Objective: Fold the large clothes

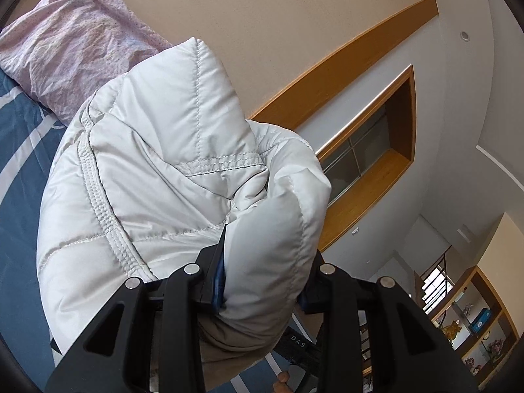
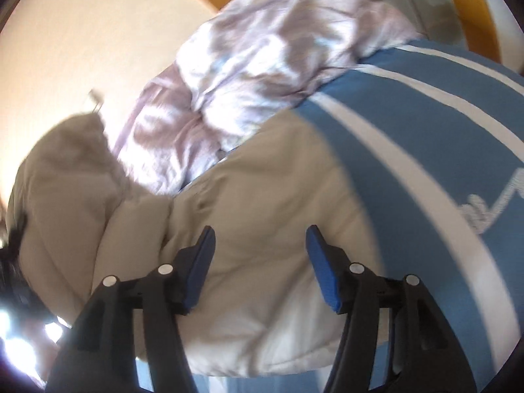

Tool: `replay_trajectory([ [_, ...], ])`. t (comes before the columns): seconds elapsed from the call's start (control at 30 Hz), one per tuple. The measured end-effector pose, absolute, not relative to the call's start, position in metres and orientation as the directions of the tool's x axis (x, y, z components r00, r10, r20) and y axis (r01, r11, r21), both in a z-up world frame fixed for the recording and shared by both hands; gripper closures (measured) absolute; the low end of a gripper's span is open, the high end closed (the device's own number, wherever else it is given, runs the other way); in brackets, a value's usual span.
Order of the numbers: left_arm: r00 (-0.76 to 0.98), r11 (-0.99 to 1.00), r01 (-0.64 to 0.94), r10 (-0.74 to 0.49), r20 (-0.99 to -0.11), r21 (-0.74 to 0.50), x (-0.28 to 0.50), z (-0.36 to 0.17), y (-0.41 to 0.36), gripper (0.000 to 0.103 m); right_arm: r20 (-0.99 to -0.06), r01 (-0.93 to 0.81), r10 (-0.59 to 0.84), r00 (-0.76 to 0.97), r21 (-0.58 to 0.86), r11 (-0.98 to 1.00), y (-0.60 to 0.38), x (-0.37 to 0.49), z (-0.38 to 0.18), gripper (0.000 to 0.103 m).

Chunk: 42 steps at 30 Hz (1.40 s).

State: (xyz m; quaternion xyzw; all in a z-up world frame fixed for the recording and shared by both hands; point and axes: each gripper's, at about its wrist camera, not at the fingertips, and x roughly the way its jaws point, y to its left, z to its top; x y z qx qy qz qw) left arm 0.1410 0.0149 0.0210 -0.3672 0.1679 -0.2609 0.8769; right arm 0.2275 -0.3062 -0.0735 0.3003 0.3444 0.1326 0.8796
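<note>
Beige wall (image 1: 294, 16) with wooden trim fills the background ahead of my left gripper (image 1: 262, 281), with a wood-framed recessed window (image 1: 370, 150) off to its right and open shelving (image 1: 478, 321) holding small ornaments farther right and lower. Below and to the left lies the bed's blue sheet with white stripes (image 1: 16, 170), and a crumpled pale pink quilt (image 1: 72, 42) sits beyond it, ahead and to the left.

My left gripper is clamped on a thick fold of the white puffer jacket (image 1: 157, 163), the padded cloth bulging out between its fingers and rising ahead of them, quilted seams showing. A fingertip (image 1: 281, 381) of the person's hand shows at the bottom edge, just under the gripper.

From the right wrist view, which is blurred, my right gripper (image 2: 260, 265) has its blue-padded fingers (image 2: 322, 271) standing apart with nothing between them, held just above the puffer jacket (image 2: 255, 216), which spreads on the bed directly ahead and beneath. I cannot tell whether the pads touch the cloth. To the left of this gripper a portion of the jacket is lifted up. Ahead lies the pink quilt (image 2: 262, 49), and to the right runs the blue striped sheet (image 2: 409, 124).
</note>
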Motion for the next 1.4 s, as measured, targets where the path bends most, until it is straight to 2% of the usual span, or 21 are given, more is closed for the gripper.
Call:
replay_trajectory([
  [0.13,0.789,0.604,0.346,-0.602,-0.126,-0.718,0.145,0.018,-0.006,0.071,-0.576,0.087,0.353,0.737,0.599,0.796,-0.337,0.227,-0.082,0.037],
  [0.27,0.769,0.612,0.357,-0.621,-0.15,-0.706,0.15,0.014,-0.026,0.071,-0.627,0.188,0.277,0.728,0.571,0.799,-0.364,0.232,-0.094,0.036],
  [0.43,0.741,0.619,0.368,-0.646,-0.183,-0.694,0.154,0.007,-0.049,0.071,-0.644,0.249,0.238,0.727,0.57,0.783,-0.388,0.23,-0.105,0.034],
  [1.4,0.62,0.665,0.382,-0.7,-0.356,-0.642,0.192,-0.02,-0.099,0.071,-0.669,0.32,0.192,0.718,0.562,0.763,-0.41,0.217,-0.122,0.034],
])
